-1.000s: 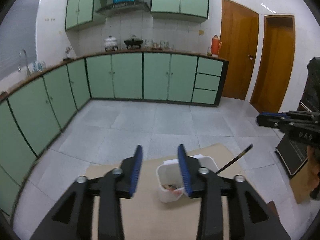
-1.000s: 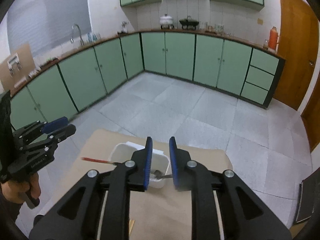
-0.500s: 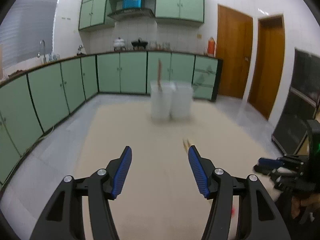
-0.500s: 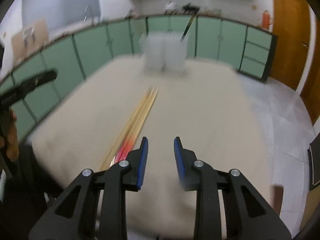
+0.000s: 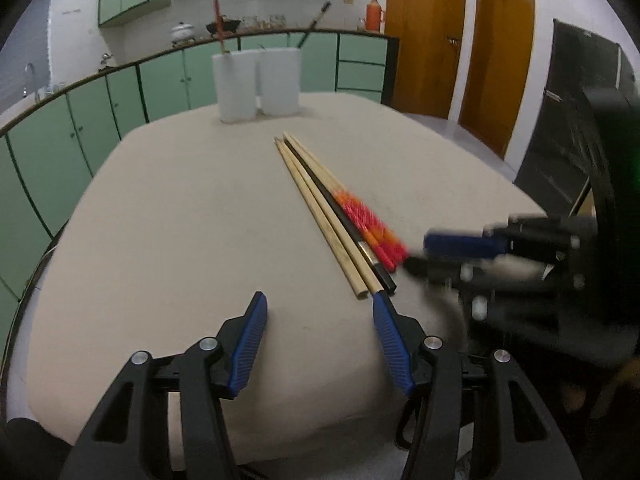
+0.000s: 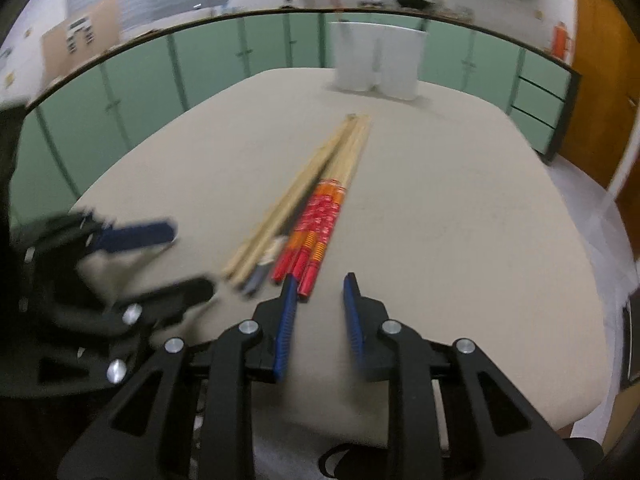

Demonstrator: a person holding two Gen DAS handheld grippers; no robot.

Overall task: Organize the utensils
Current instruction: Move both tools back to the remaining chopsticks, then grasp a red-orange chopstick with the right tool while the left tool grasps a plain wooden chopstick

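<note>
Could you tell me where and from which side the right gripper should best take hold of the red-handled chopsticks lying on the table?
Probably at the red ends, which lie just ahead of the open right gripper at the bundle's right edge. I would come straight down with the jaws across the shafts: the plain chopsticks lie close on the left.

Kitchen interior: mint-green base cabinets (image 5: 168,80) under a dark countertop (image 6: 200,26), white tiled wall (image 5: 276,4), two brown wooden doors (image 5: 424,36), beige rounded surface (image 5: 180,220) in foreground.

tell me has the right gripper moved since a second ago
Yes. The right gripper pulled back from the white containers, now far across the table, nearer the chopsticks.
</note>
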